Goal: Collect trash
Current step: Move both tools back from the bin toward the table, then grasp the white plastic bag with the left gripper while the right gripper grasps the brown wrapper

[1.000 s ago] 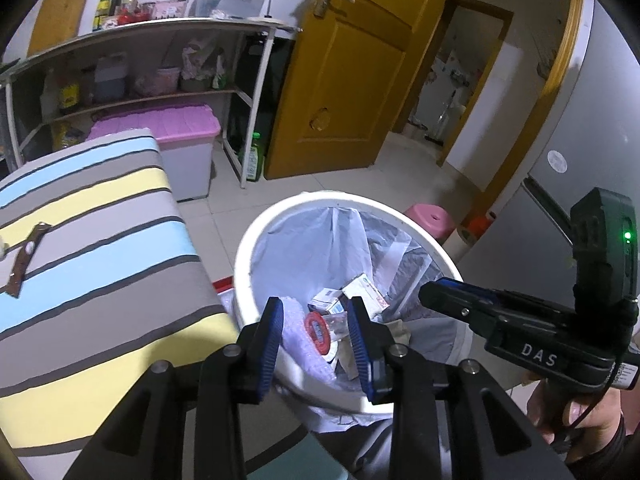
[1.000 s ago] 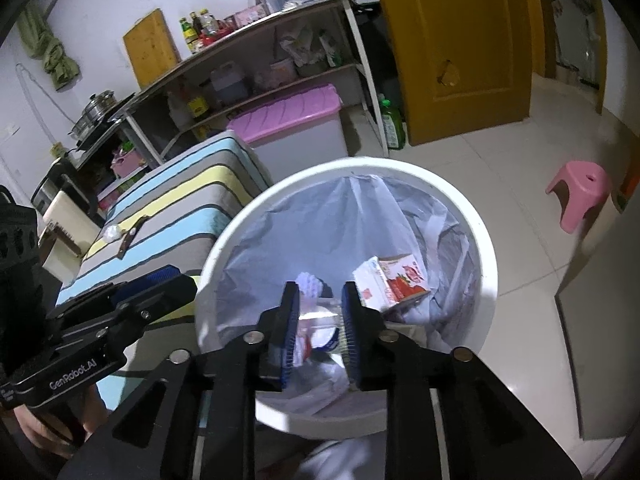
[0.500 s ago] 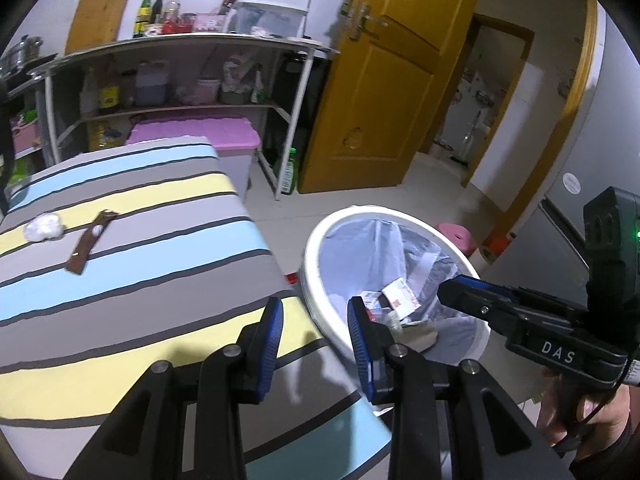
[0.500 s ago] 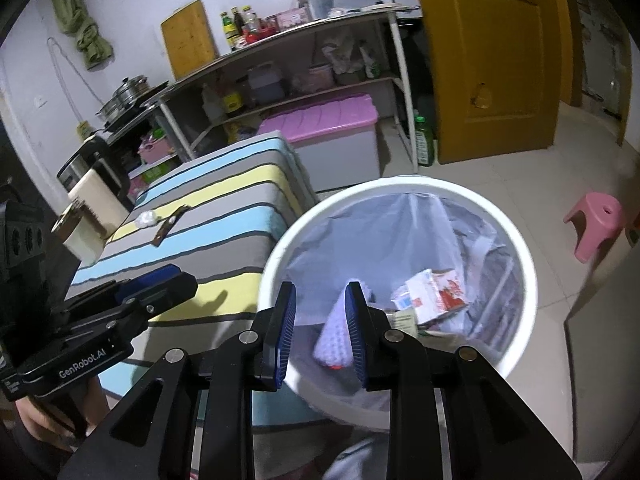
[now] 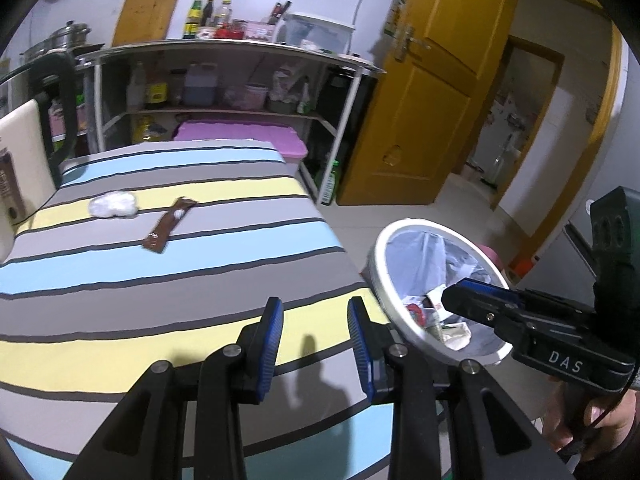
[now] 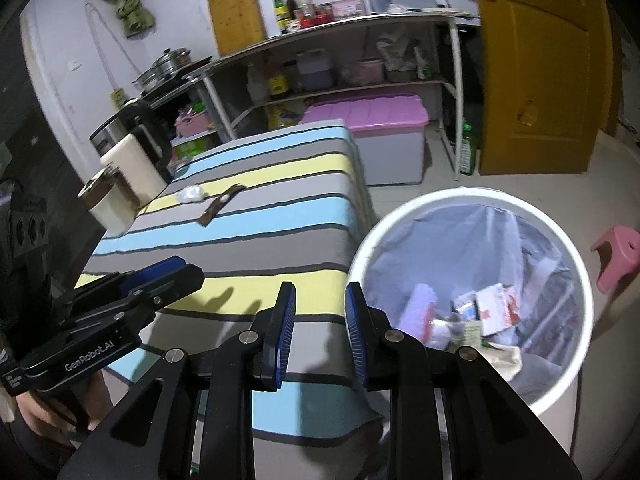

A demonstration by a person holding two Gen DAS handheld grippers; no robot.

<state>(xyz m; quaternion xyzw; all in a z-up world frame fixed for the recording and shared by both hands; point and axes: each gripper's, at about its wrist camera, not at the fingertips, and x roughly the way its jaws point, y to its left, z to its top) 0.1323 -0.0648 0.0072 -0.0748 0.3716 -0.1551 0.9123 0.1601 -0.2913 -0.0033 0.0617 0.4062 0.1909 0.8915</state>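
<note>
Bin contents jumbled, kettle cut off, tongs empty

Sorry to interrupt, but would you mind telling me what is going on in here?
A person is clearing trash off a striped table with handheld tongs. The left tongs and right tongs are both empty, jaws apart, above the table's near edge. A crumpled white wad and a brown wrapper lie at the far end. The lined bin beside the table already holds rubbish.
</note>
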